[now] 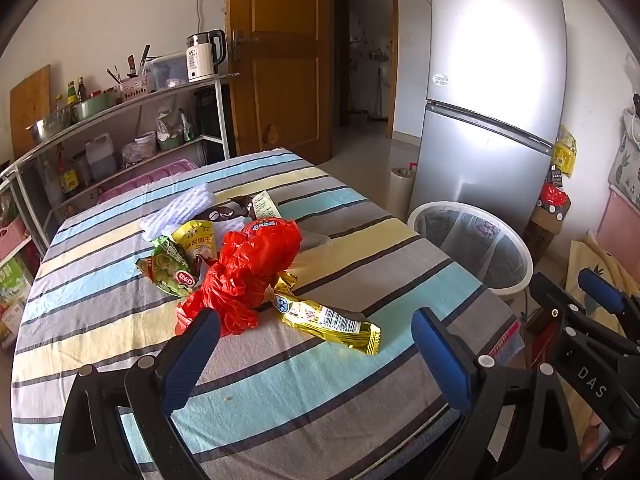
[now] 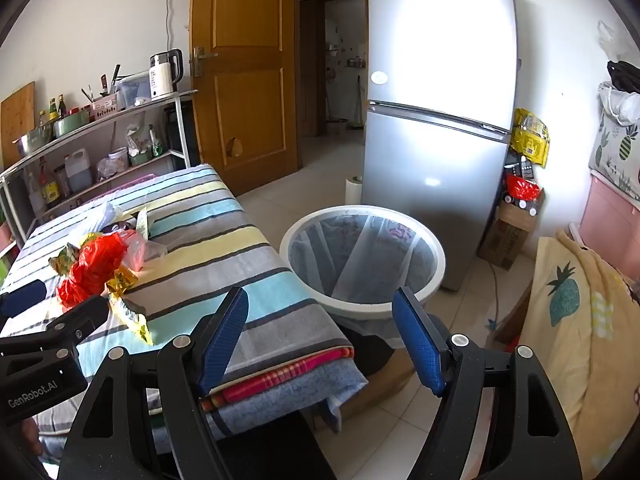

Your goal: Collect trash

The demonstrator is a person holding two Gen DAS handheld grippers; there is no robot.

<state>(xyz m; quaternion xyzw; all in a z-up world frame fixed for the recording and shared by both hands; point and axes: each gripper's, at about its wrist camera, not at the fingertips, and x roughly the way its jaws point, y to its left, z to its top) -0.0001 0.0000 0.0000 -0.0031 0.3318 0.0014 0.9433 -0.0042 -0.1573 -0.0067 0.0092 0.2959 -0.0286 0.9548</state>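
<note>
Both hand-held grippers are wide open and empty, left (image 1: pixel 316 354) and right (image 2: pixel 320 338). Gold wrapper (image 1: pixel 328 318) lies on the tabletop (image 1: pixel 304 408) at 12 o'clock of the left: pinch mid-length, then bin (image 2: pixel 362 258).

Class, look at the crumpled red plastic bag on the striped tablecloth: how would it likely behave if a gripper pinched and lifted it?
The red plastic bag is thin, crinkled film, so it would probably flop and sag rather than hold its shape. It looks light for its bulk. Its glossy folds may slip from the pads, and it could drag the gold wrapper touching it.
</note>
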